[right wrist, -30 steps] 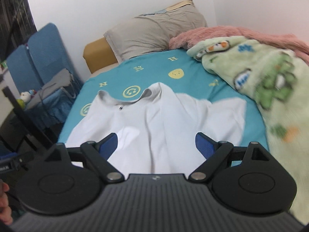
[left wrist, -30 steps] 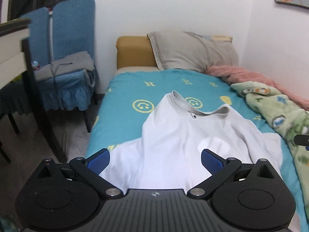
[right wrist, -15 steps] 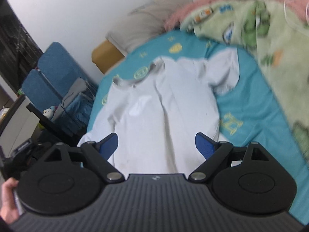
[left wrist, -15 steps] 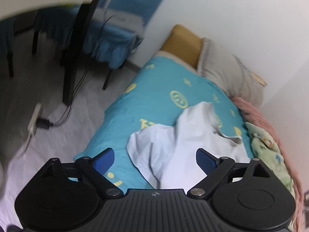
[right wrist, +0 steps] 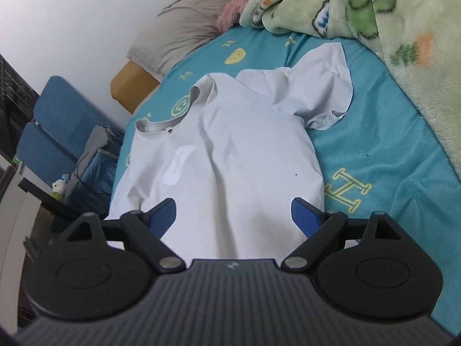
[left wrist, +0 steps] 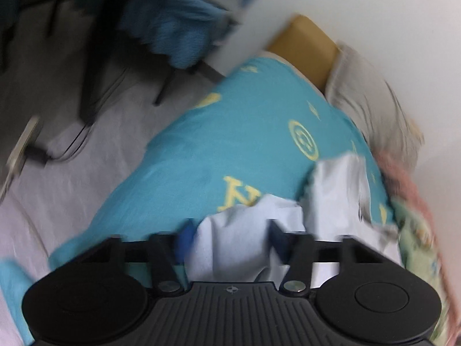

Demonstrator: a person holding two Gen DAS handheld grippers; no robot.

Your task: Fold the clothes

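A white short-sleeved shirt (right wrist: 230, 150) lies face up on the teal bedsheet (right wrist: 374, 158), collar toward the pillow and one sleeve spread to the right. My right gripper (right wrist: 233, 216) hovers open over the shirt's lower body, with cloth below the pads but not pinched. In the blurred left wrist view, the left gripper (left wrist: 230, 238) is at the shirt's (left wrist: 239, 227) edge near the bed's left side. Its jaws are closing with bunched white cloth between them, and a clear gap still shows between the pads.
A grey pillow (right wrist: 184, 28) and a tan headboard (right wrist: 129, 83) lie at the far end. A green plush blanket (right wrist: 403, 28) covers the bed's right side. Blue chairs (right wrist: 57, 121) and a desk edge (right wrist: 11, 201) stand to the left, above a floor with cables (left wrist: 72, 144).
The left gripper swung toward the bed's left edge, dropped onto the shirt's side and narrowed its jaws around cloth. The right gripper sank and rolled, staying open over the shirt.
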